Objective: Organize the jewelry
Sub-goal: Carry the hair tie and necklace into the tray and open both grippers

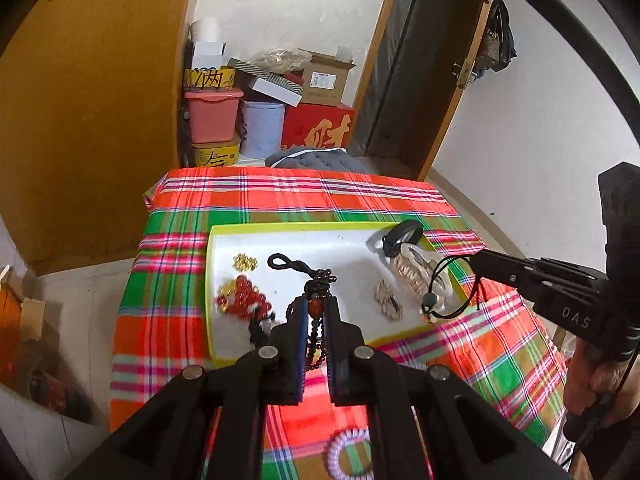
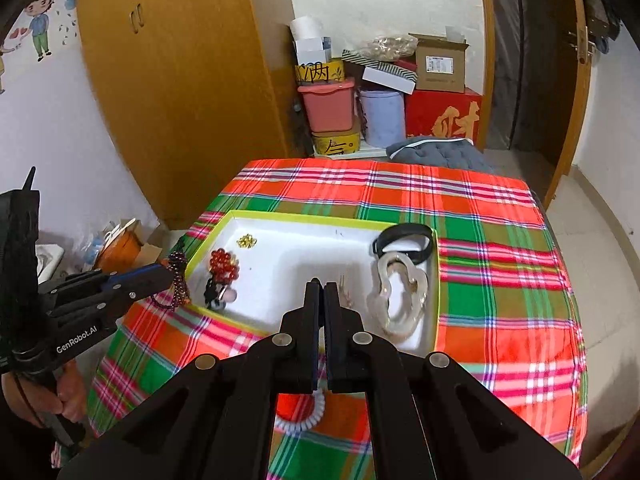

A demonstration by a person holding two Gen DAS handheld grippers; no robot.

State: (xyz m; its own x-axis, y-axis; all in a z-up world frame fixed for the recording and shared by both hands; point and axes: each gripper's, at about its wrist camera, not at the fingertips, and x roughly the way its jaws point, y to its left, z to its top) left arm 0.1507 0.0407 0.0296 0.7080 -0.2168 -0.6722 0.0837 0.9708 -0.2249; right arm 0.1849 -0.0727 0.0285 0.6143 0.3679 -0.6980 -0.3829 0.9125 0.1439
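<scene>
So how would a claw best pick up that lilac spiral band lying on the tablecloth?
Probably straight down from above, pinching one side of the lilac spiral band, with one finger inside the ring and one outside. It lies flat on the tablecloth, so its coil offers no raised edge to take from the side.

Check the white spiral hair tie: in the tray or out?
Out. The spiral hair tie lies on the plaid cloth, nearer than the tray.
</scene>
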